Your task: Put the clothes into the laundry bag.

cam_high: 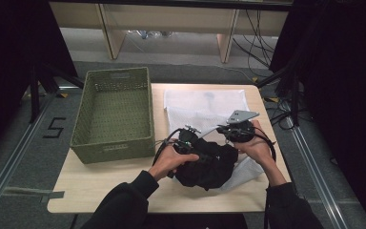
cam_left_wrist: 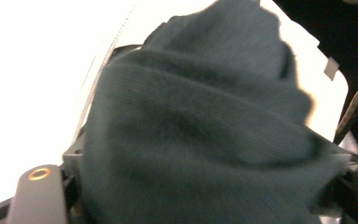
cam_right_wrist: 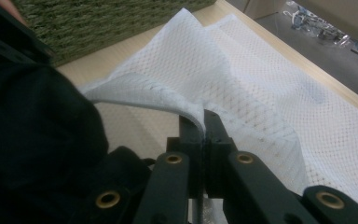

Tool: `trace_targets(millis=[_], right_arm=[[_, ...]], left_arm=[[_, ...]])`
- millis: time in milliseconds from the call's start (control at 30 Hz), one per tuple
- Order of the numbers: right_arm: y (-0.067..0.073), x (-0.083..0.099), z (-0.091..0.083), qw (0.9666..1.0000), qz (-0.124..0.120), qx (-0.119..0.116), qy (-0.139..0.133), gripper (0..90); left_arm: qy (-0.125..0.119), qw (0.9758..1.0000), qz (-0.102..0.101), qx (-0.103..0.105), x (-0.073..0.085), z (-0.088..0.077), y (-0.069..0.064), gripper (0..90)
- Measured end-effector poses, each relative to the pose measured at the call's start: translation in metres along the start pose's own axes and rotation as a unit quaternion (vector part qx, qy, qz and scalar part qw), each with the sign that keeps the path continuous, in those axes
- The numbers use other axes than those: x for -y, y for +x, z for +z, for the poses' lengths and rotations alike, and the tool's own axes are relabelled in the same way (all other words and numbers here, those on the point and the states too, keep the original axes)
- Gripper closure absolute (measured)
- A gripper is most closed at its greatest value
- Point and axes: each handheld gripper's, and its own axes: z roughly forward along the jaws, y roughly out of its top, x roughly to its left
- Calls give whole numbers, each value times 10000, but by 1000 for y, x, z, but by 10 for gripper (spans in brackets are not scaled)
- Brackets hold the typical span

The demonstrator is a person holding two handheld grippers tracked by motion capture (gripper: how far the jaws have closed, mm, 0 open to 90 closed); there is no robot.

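A dark knitted garment (cam_high: 209, 164) lies bunched at the table's front middle, partly on a white mesh bag (cam_high: 205, 107) spread behind it. My left gripper (cam_high: 189, 142) rests at the garment's left top. In the left gripper view the garment (cam_left_wrist: 200, 130) bulges between the jaws, which stand wide apart, and hides their tips. My right gripper (cam_high: 238, 131) is at the garment's right, shut on a lifted edge of the mesh bag (cam_right_wrist: 270, 93). The right gripper (cam_right_wrist: 204, 122) pinches that edge between closed jaws, with the garment (cam_right_wrist: 32, 121) to its left.
A green woven basket (cam_high: 112, 150) with nothing in it stands at the table's left; its wall (cam_right_wrist: 98, 23) is at the top left of the right gripper view. Bare wooden tabletop (cam_high: 105, 183) lies in front of it. Cables trail on the floor at the right.
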Motion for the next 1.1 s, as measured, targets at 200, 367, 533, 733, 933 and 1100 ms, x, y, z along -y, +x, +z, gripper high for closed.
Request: trace_targets(millis=[200, 367, 533, 733, 933, 1100], right_arm=[[0, 1, 0, 10000, 47, -25, 30, 892], [2, 0, 2, 9999, 24, -104, 36, 893], [4, -1, 2, 10000, -44, -62, -10, 892], [8, -8, -4, 9999, -33, -102, -123, 893], [13, -13, -7, 9997, -103, -79, -191, 893], [11, -8, -1, 9999, -106, -100, -70, 893]], left_arm=[[134, 9964, 696, -460, 12, -35, -11, 167], [224, 9952, 824, -472, 22, -25, -12, 230], [325, 9920, 1135, -443, 9, -12, -14, 562], [218, 9944, 941, -430, -12, -7, -13, 600], [-102, 9973, 393, -615, -22, -4, 21, 569], [-276, 9966, 250, -738, -13, -11, 17, 319]])
